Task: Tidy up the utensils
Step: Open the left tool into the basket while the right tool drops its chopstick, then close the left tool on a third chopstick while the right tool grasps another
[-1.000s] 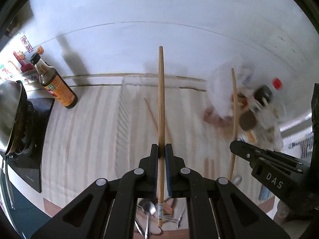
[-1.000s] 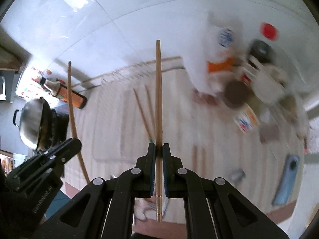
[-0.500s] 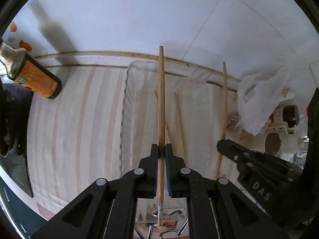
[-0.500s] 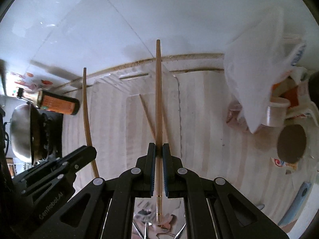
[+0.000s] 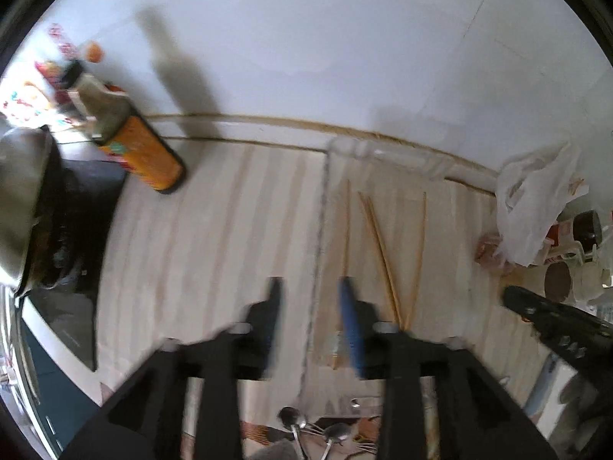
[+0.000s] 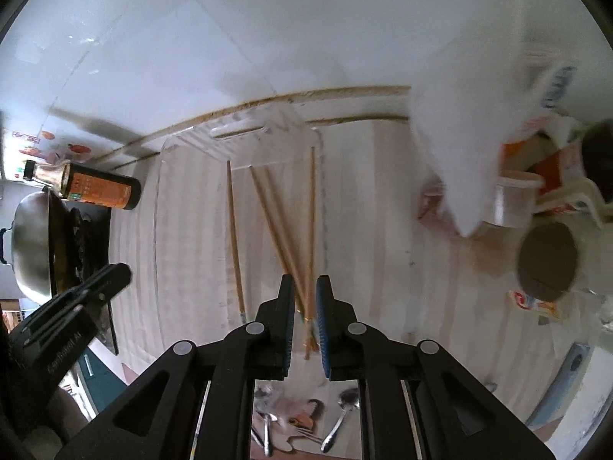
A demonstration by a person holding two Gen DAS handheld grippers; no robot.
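Observation:
Several wooden chopsticks (image 6: 276, 226) lie in a clear plastic tray (image 6: 168, 207) on the striped counter; they also show in the left wrist view (image 5: 377, 237). My left gripper (image 5: 310, 287) is open and empty above the tray's left edge (image 5: 320, 230). My right gripper (image 6: 305, 287) is open and empty just above the chopsticks' near ends. Metal spoons and forks (image 6: 341, 425) lie at the counter's near edge, also seen in the left wrist view (image 5: 325, 437).
A brown sauce bottle (image 5: 130, 142) and a wok on a stove (image 6: 34, 245) are at the left. A white plastic bag (image 6: 459, 126), cups and containers (image 5: 563, 268) crowd the right. The white wall runs behind the tray.
Both grippers have opened and let go of their chopsticks, which now lie in the tray with the others. Both grippers have drawn back a little; the left view is blurred.

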